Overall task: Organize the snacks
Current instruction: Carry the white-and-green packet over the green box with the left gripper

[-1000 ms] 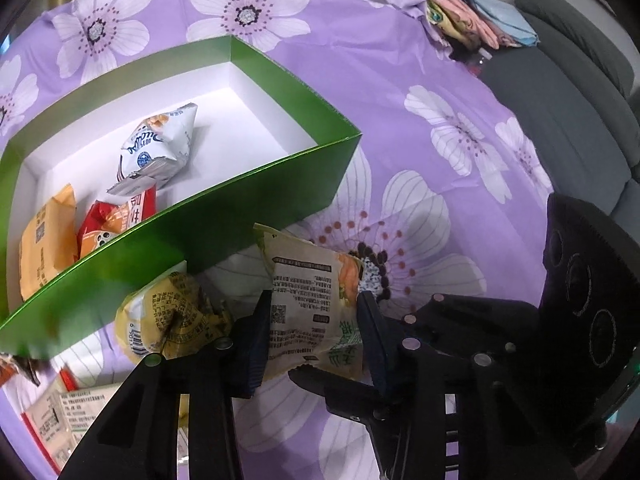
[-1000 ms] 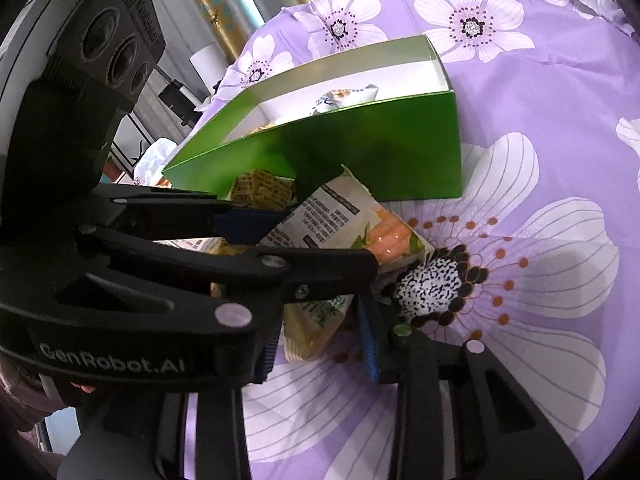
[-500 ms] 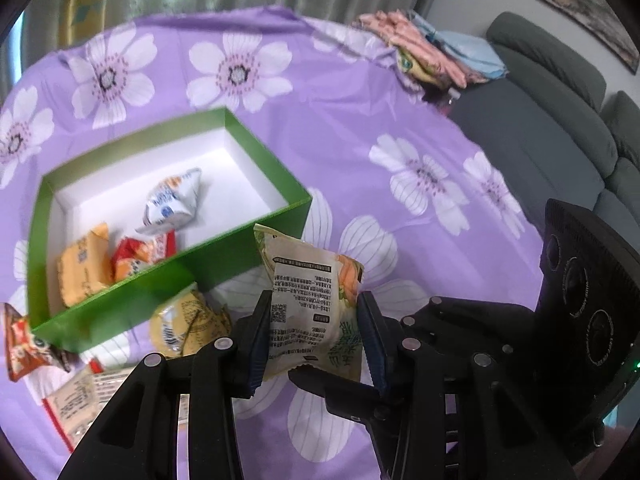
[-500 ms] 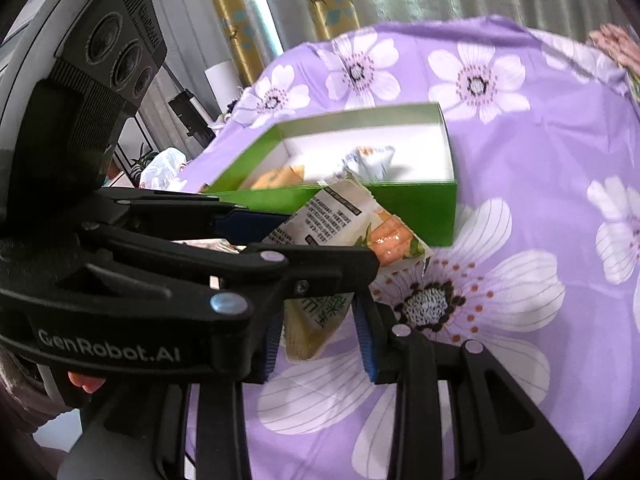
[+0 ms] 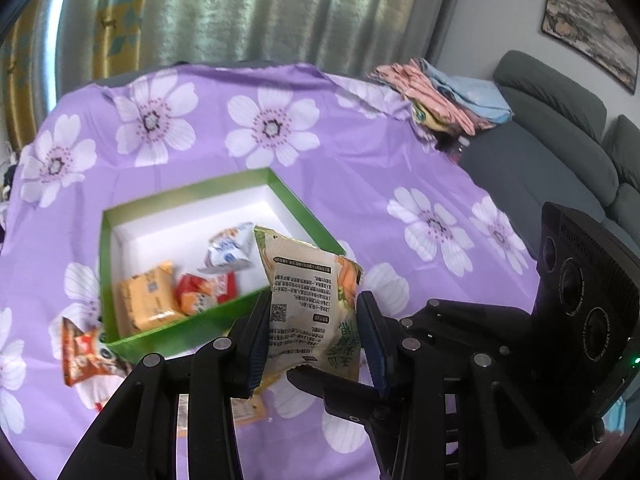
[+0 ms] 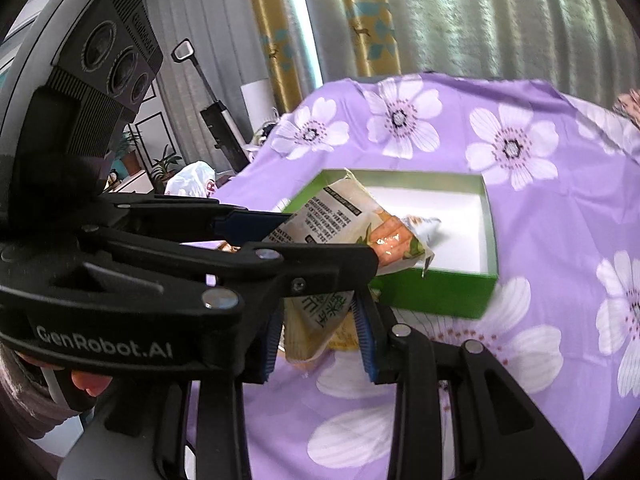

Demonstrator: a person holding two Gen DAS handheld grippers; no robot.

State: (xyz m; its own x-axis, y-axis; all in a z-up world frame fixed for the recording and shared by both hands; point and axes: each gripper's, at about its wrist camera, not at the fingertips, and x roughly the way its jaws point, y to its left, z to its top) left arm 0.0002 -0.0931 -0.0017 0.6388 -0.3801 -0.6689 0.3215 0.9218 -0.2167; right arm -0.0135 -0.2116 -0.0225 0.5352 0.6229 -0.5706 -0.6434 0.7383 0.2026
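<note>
A: Orientation of the cream snack packet (image 5: 310, 300)?

B: Long axis upright, top edge leaning far-left toward the green box (image 5: 312, 220); it hangs above the box's near wall.

A: View differences?

B: Left wrist view shows three packets in the box and an orange packet (image 5: 84, 350) outside left; right wrist view hides most.

A: Jaws?

B: Both left gripper (image 5: 312, 338) and right gripper (image 6: 318, 330) pinch the packet.
</note>
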